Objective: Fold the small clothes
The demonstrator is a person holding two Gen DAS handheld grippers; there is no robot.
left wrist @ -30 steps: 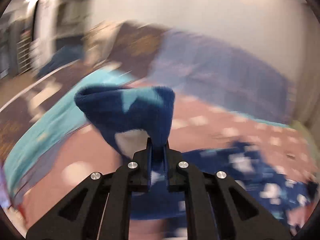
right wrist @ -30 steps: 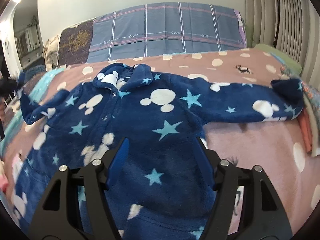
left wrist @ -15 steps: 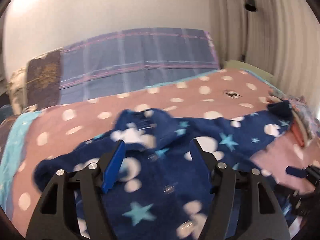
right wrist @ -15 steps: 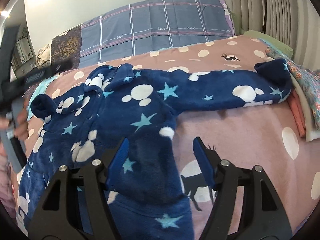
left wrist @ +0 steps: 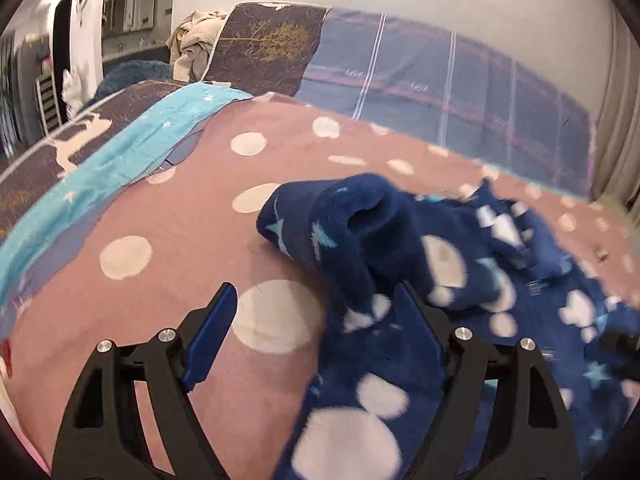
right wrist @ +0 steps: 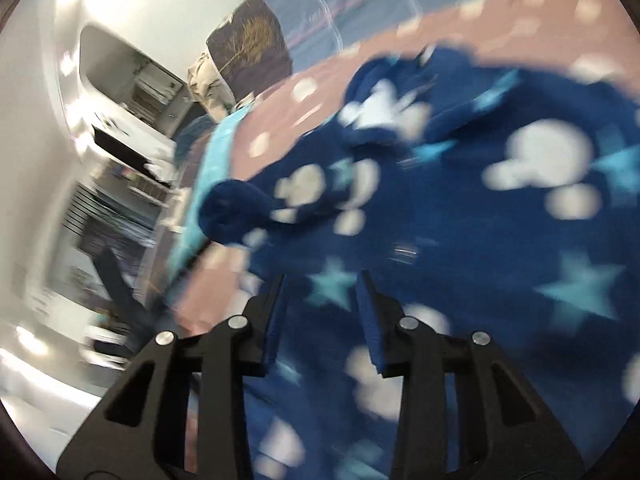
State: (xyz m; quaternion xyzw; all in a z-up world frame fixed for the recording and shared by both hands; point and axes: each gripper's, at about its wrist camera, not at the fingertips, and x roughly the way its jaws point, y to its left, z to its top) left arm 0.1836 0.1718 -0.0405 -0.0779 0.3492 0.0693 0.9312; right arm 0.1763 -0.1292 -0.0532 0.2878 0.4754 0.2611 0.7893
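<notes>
Left wrist view: navy fleece garment (left wrist: 460,280), printed with white mouse-head shapes and pale blue stars, lies on the pink dotted bedspread (left wrist: 168,216) from the centre toward 3 and 5 o'clock. One sleeve (left wrist: 320,220) is doubled back, its cuff resting at about 12 o'clock from the left gripper (left wrist: 316,316). The jaws are opening and grasp nothing; the 3 o'clock pad lies against the fleece, the 9 o'clock pad stands over bare bedspread. Judged from this, folding has barely begun: one sleeve is turned in loosely, the body unfolded.

Compared with a second earlier, the cuff is no longer pinched and lifted between shut jaws; it has been dropped onto the bed, and the view has swung toward the teal sheet (left wrist: 100,160) and the dark tree-print pillow (left wrist: 272,44) at 11 o'clock.

Right wrist view: heavily blurred and tilted picture. The right gripper (right wrist: 320,292) sits over the garment's body (right wrist: 480,220), its jaws closing with fleece between them; whether the pads already press cannot be told. The doubled sleeve end (right wrist: 228,212) shows at 10 o'clock.

A second earlier this view showed the garment spread flat, both sleeves out, the jaws wider. Left to do, by estimate: the other sleeve, then the body folds.
</notes>
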